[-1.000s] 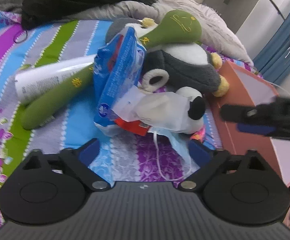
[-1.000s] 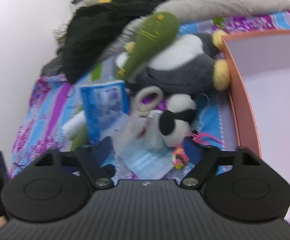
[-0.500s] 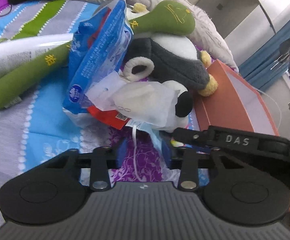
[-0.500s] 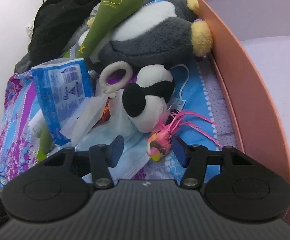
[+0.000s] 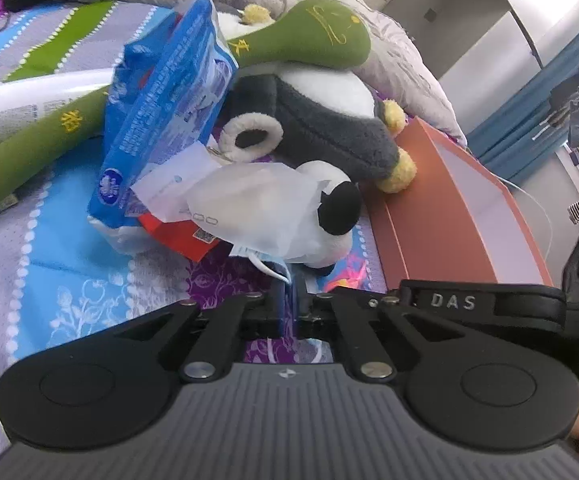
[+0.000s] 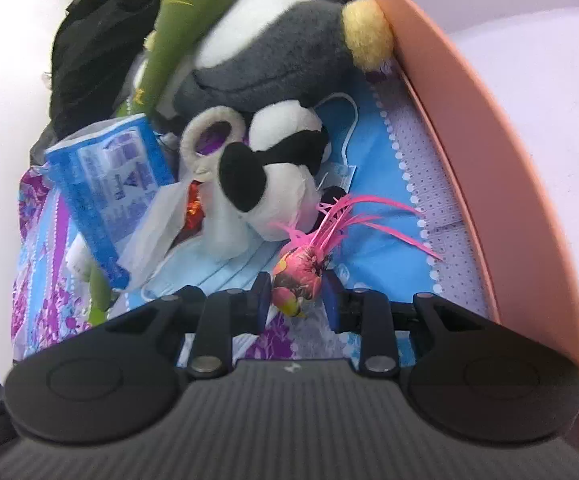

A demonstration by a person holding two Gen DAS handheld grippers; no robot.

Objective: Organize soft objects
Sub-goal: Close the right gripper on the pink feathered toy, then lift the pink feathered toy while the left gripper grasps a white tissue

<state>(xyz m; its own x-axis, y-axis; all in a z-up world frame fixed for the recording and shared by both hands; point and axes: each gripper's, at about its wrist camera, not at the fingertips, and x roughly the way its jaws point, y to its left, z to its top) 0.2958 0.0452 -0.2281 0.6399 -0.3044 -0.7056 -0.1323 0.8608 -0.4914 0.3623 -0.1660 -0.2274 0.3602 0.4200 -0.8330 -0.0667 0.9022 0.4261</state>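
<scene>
Bedspread (image 5: pixel 69 280), striped in blue, purple, grey and green, carries one heap of soft things beside one orange box (image 5: pixel 441 216) with a pale inside. Counted in the heap: two plush animals, a grey-and-white penguin (image 5: pixel 321 120) with yellow feet lying on its side and a small black-and-white panda (image 6: pixel 273 184) in front of it; one long green plush club (image 5: pixel 309 44); one blue tissue pack (image 5: pixel 169 112); one white plastic bag (image 5: pixel 249 208); one red packet (image 5: pixel 177 236); one white tube (image 5: pixel 17 108); one light blue face mask (image 6: pixel 217 268); one pink feathered toy (image 6: pixel 299 276).

The club's long axis slants across the heap, its fat head lying on the penguin nearest the box and its thin handle pointing down toward the left edge of the left view. The feathered toy lies on the bedspread between the panda and the box, its round body nearest the right camera and its pink feathers fanning away toward the box.

Left tool (image 5: pixel 287 308) has just been closing from wide open; its jaws now pinch the mask's blue edge, white ear loop trailing below. Right tool (image 6: pixel 297 300) has also been closing, and the toy's body sits between its jaws; whether the pads press it I cannot tell. Both tools sit lower and nearer the heap than a second ago.
</scene>
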